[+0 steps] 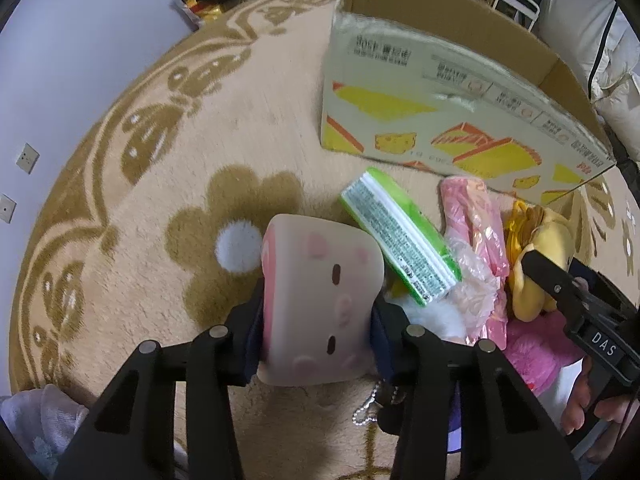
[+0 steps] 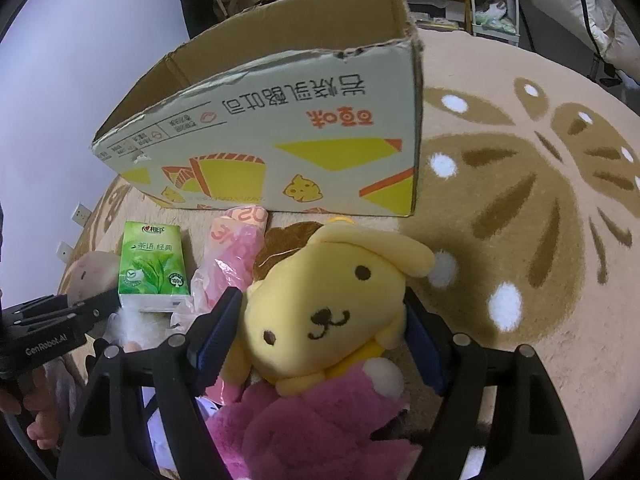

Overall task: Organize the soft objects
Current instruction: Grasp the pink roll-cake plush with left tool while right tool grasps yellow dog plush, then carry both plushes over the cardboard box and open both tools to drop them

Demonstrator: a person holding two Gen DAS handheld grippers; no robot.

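Observation:
A pale squishy toy point(image 1: 320, 292) with pink spots and a drawn face sits between the pads of my left gripper point(image 1: 318, 300), which press on its two sides just above the rug. My right gripper point(image 2: 322, 296) has its blue pads against both sides of the head of a yellow plush dog point(image 2: 332, 292), which lies on a pink plush point(image 2: 312, 420). The open cardboard box point(image 2: 280, 152) stands right behind both toys. In the left wrist view the right gripper point(image 1: 560, 288) reaches over the yellow dog point(image 1: 532, 280).
A green tissue pack point(image 1: 400, 240) and a pink item in clear plastic point(image 1: 476, 220) lie between the two toys, in front of the box point(image 1: 420, 128). A ball chain point(image 1: 366, 408) lies under my left gripper. The round beige rug point(image 2: 520, 240) spreads to the right.

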